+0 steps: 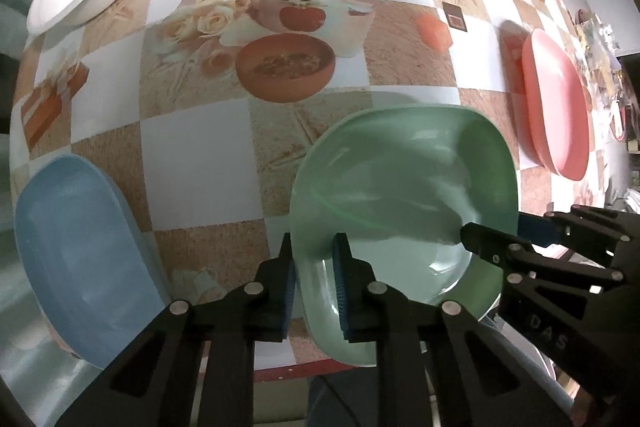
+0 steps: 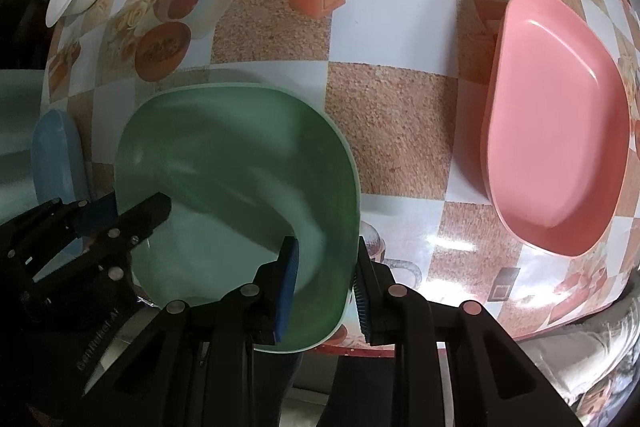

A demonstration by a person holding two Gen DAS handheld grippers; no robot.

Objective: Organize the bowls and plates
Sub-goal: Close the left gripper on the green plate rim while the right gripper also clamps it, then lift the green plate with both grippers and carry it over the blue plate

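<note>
Both tongs clamp the green plate's rim: the left tongs [image 1: 314, 287] grip its left edge, the right tongs [image 2: 326, 291] its right edge. The green plate [image 1: 404, 195] sits between them at the worktop's [image 1: 200, 163] near edge.

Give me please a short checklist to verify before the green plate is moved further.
1. Left gripper straddles the green plate rim: ok.
2. Right gripper straddles the opposite rim: ok.
3. Pads pressing firmly on the rim: cannot tell.
4. Plate lifted off the table: cannot tell; image is blurred.
5. Blue plate apart from green plate: ok.
6. Pink plate apart from green plate: ok.
</note>
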